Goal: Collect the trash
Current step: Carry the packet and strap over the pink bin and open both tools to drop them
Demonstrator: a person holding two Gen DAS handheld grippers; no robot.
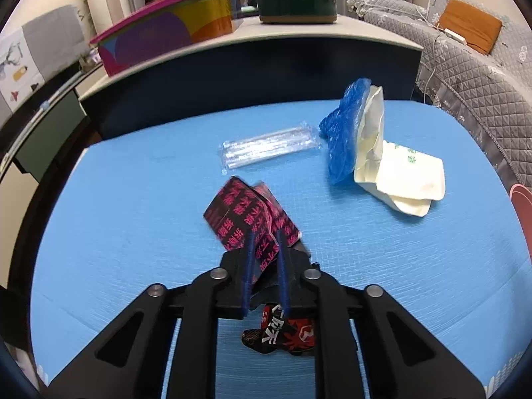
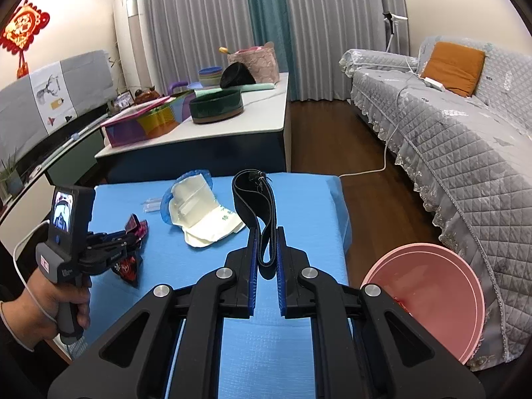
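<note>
My left gripper (image 1: 266, 237) is shut on a black wrapper with pink print (image 1: 242, 212), which it holds tilted just above the blue table (image 1: 133, 219). Under its fingers a red and black wrapper (image 1: 286, 332) lies flat. Farther back lie a clear plastic sleeve (image 1: 269, 148) and a blue plastic film (image 1: 345, 133) against a white paper bag (image 1: 405, 176). My right gripper (image 2: 266, 236) is shut on a looped black strap (image 2: 252, 196) that stands up from its pads. In the right wrist view a hand holds the left gripper (image 2: 133, 234) at the table's left side.
A pink basin (image 2: 432, 302) sits off the table's right edge, beside a grey quilted sofa (image 2: 465, 153). Behind the blue table stands a white-topped counter (image 2: 266, 113) with a colourful box (image 2: 149, 123) and a dark green round tin (image 2: 216, 106).
</note>
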